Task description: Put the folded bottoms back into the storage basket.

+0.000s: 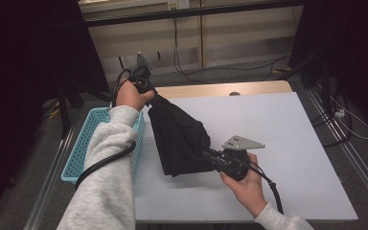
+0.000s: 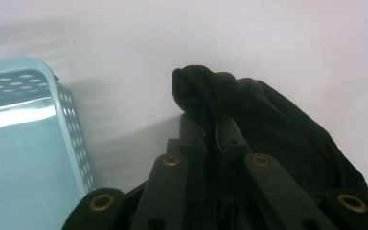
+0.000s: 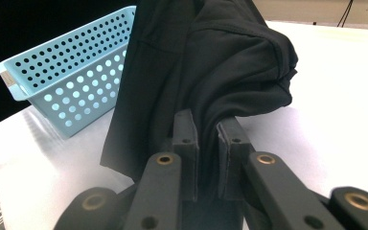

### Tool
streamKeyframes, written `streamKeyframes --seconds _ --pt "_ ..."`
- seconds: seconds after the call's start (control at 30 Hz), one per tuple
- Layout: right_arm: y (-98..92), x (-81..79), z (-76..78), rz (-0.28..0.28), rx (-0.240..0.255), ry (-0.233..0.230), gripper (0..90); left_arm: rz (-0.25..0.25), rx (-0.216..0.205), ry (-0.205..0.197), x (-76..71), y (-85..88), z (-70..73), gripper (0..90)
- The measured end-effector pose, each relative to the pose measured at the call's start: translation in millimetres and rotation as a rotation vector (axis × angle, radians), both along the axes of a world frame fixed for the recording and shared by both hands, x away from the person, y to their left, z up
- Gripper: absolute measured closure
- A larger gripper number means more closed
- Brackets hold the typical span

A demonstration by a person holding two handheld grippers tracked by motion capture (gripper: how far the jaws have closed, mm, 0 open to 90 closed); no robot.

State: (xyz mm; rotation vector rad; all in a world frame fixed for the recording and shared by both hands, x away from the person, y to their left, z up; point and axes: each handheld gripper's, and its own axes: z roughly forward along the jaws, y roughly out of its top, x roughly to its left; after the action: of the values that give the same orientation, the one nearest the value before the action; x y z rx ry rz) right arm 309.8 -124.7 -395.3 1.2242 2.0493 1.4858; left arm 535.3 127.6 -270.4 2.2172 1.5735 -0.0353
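High view: I keep the black cloth [image 1: 179, 136] slung over the bench [image 1: 287, 143] between both hand-held grippers, left [image 1: 146, 88] raised, right [image 1: 211, 155] low, beside the basket [image 1: 79, 148].
Left gripper view: jaws pinch a bunched edge [image 2: 206, 91].
Right gripper view: jaws clamp a hem; cloth [image 3: 211, 62] matte, folded.

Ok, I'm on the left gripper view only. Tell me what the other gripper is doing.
Observer: The right gripper is shut on the cloth's lower end.
Operator: Say whether the cloth is off the table.
Observer: Mostly; it hangs between the grippers, the left gripper holding its top end high, and its bottom edge seems to brush the table.
Operator: Give me the basket's place.
Observer: The basket sits at the table's left edge, beside the cloth.
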Motion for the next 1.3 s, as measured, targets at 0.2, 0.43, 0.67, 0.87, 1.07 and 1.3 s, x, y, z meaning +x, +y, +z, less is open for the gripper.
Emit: streamKeyframes --seconds 0.2,0.43,0.67,0.87,1.07,1.3 --pt "2.8 0.4 3.1 0.006 0.001 -0.006 80.6 0.002 0.005 0.0 0.4 3.5 2.5 84.5" --pt "6.3 1.9 6.7 0.011 -0.001 -0.02 80.6 0.006 0.002 0.005 2.5 9.1 7.7 84.5" --pt "11.4 4.0 11.8 0.02 0.003 -0.021 80.6 0.013 0.023 0.004 2.8 14.5 14.0 84.5" --pt "14.5 5.4 17.5 0.026 0.009 -0.037 80.6 0.018 0.027 -0.009 2.0 16.4 25.9 84.5" --pt "17.4 6.2 20.5 0.03 0.009 -0.042 80.7 0.022 0.024 -0.002 3.2 20.4 27.4 84.5" --pt "24.1 8.3 24.2 0.045 0.008 -0.044 80.6 0.021 0.029 -0.006 4.0 26.1 34.3 84.5"
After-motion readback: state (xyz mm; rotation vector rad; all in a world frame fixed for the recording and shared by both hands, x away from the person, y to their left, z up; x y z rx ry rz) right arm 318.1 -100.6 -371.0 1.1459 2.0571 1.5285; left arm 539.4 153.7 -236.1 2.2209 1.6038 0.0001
